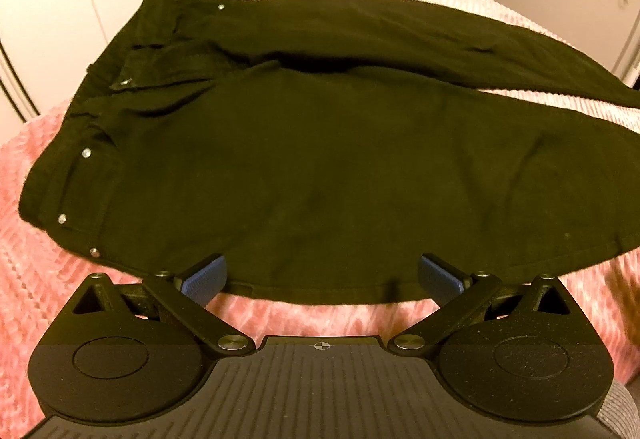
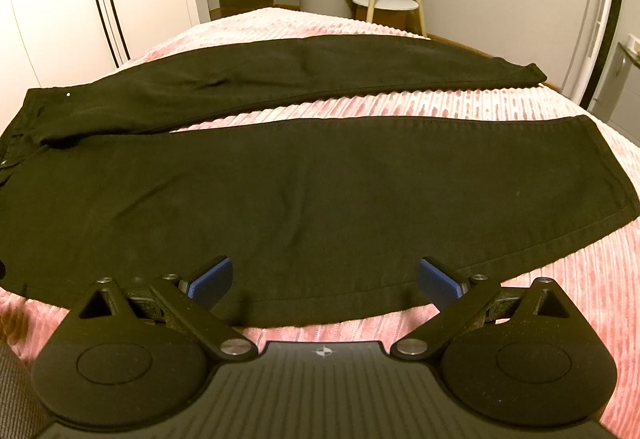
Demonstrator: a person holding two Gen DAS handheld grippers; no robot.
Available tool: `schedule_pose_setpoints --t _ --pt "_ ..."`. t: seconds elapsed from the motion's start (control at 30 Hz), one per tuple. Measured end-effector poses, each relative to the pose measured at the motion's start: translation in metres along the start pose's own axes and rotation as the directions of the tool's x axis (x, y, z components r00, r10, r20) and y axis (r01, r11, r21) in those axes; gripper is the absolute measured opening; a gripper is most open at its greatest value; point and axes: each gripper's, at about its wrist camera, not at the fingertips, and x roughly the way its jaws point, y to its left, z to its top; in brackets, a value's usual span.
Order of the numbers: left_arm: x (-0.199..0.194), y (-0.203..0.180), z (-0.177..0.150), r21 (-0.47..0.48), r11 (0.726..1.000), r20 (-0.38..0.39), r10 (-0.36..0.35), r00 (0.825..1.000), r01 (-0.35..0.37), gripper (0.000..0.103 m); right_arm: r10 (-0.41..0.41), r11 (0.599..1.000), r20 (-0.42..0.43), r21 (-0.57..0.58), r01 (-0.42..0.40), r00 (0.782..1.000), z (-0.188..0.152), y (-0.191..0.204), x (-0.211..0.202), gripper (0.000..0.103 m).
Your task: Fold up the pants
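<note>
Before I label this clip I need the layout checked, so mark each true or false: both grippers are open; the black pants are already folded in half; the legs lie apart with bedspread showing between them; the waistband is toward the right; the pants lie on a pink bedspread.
1. Both the left gripper and the right gripper are open: true.
2. The black pants are folded in half: false, they lie spread out flat.
3. Legs apart, bedspread between: true.
4. The waistband is toward the right: false, left.
5. Pants on a pink bedspread: true.
</note>
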Motion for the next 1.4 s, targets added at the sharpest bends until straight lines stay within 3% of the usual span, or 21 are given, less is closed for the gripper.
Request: schedule_pose_setpoints --t 0.3,0.43,0.63,0.77,0.87,0.93,1.0,1.03,1.1,1.17,1.23,1.33,1.4 --pt "0.002 0.004 0.001 -0.018 1.0 -0.012 -0.012 1.0 0.012 0.103 0.009 1.0 -0.022 0.013 -0.009 1.0 0.002 -0.001 0.004 0.099" --pt "0.003 0.007 0.004 -0.025 1.0 -0.01 -0.005 1.0 0.005 0.103 0.05 0.996 -0.063 0.07 -0.046 0.997 0.013 -0.011 0.013 0.099" --pt "0.0 0.008 0.036 -0.044 0.997 0.056 0.064 0.996 -0.062 0.103 -0.05 0.997 -0.125 0.052 0.057 0.991 0.035 -0.026 0.055 0.099" --pt "-0.001 0.004 0.079 -0.154 0.985 0.121 0.096 0.988 -0.077 0.103 -0.045 0.996 -0.204 0.063 0.059 0.978 0.034 -0.038 0.082 0.099" --pt "0.007 -0.003 0.113 -0.267 0.963 0.171 0.08 0.982 -0.032 0.103 -0.033 0.997 -0.244 0.063 0.05 0.969 0.037 -0.04 0.088 0.099" --pt "0.024 -0.011 0.129 -0.332 0.943 0.179 0.038 0.983 0.024 0.103 -0.039 0.999 -0.314 0.019 0.048 0.949 0.046 -0.037 0.094 0.099" --pt "0.045 -0.018 0.137 -0.341 0.939 0.17 0.011 0.985 0.048 0.103 -0.02 1.0 -0.388 0.006 0.024 0.921 0.066 -0.035 0.097 0.097" --pt "0.054 -0.019 0.137 -0.34 0.94 0.166 0.024 0.986 0.034 0.103 0.025 0.999 -0.357 0.035 -0.013 0.934 0.082 -0.037 0.093 0.095" --pt "0.076 -0.023 0.134 -0.351 0.934 0.155 0.13 0.979 -0.068 0.103 0.08 0.994 -0.256 0.094 -0.058 0.963 0.12 -0.046 0.091 0.095" --pt "0.095 -0.023 0.128 -0.352 0.918 0.137 0.245 0.96 -0.184 0.103 0.07 0.985 -0.163 0.168 -0.042 0.984 0.168 -0.055 0.105 0.095" --pt "0.105 -0.02 0.123 -0.346 0.905 0.142 0.312 0.94 -0.248 0.103 0.068 0.973 -0.118 0.229 -0.04 0.991 0.21 -0.063 0.136 0.093" --pt "0.116 -0.016 0.112 -0.342 0.895 0.183 0.362 0.914 -0.286 0.103 0.007 0.944 -0.132 0.328 0.037 0.991 0.263 -0.072 0.195 0.065" --pt "0.125 -0.013 0.106 -0.36 0.891 0.183 0.357 0.916 -0.276 0.103 -0.045 0.908 -0.158 0.406 0.106 0.986 0.288 -0.079 0.228 0.061"
